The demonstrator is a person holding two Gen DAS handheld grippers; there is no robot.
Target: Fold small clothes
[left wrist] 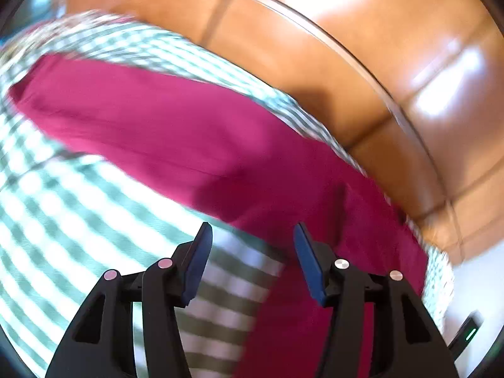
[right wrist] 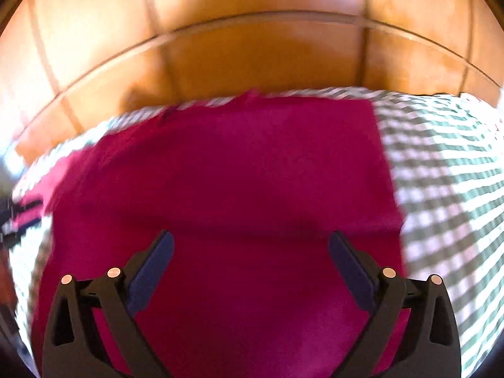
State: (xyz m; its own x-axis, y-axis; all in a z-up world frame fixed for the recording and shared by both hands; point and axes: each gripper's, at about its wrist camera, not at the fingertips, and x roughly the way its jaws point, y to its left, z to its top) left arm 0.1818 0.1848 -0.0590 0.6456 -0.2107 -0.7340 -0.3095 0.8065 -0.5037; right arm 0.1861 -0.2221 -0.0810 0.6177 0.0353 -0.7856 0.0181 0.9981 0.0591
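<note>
Left gripper (left wrist: pixel 252 236) jaws half apart, empty; right gripper (right wrist: pixel 252 245) jaws spread wide, empty, hovering over the magenta garment (right wrist: pixel 226 173). Garment lies flat on the green-checked cloth (right wrist: pixel 447 170), its far edge near the table's far edge. Judged step: reach for the next fold; take an edge or corner cleanly, pinch one layer only, avoid dragging. Right view shows the square right edge; left view shows the garment's full length and a dark device (left wrist: pixel 469 334) at right.

one magenta cloth garment (right wrist: pixel 226 182) lies on one green-and-white checked tablecloth (right wrist: pixel 447 170). beyond the tablecloth's far edge, several glossy orange-brown floor tiles (right wrist: pixel 258 60); exact number cannot be told. two black two-finger grippers, left gripper (left wrist: pixel 252 236) and right gripper (right wrist: pixel 251 242), over the tablecloth.
</note>
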